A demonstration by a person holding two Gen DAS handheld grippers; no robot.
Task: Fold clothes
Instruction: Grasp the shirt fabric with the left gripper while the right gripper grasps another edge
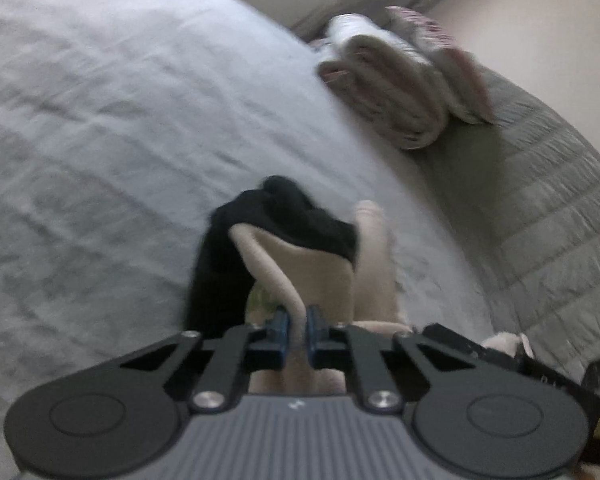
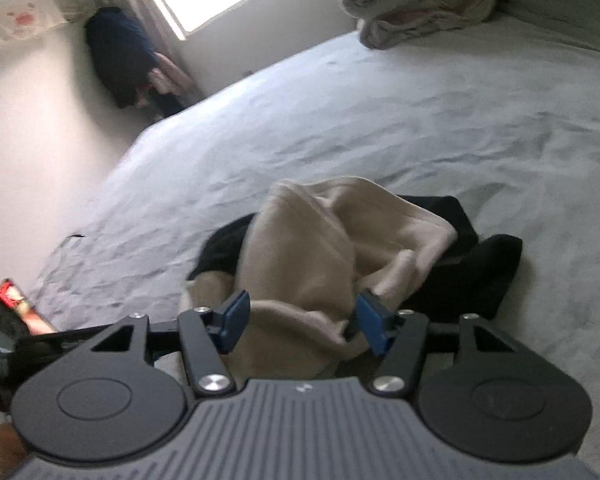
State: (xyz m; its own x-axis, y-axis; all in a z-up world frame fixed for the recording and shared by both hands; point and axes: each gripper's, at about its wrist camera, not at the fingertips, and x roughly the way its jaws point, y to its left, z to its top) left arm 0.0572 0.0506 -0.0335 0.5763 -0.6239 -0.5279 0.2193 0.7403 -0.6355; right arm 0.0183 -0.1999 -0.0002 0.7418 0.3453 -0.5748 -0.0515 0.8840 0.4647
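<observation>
You're just starting: your left gripper (image 1: 297, 322) pinches an edge of the beige garment (image 2: 308, 256), crumpled with a black garment (image 2: 484, 264) at the bed's (image 2: 380, 120) near edge. Your right gripper (image 2: 300, 322) straddles beige cloth, not yet clamped; nothing's folded.

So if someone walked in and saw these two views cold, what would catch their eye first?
Probably the beige garment bunched over a black garment on the wrinkled grey bedsheet. The left gripper is pinched shut on a thin beige edge, while the right gripper straddles a thicker beige fold. Farther back, a rolled blanket lies at the head of the bed.
</observation>
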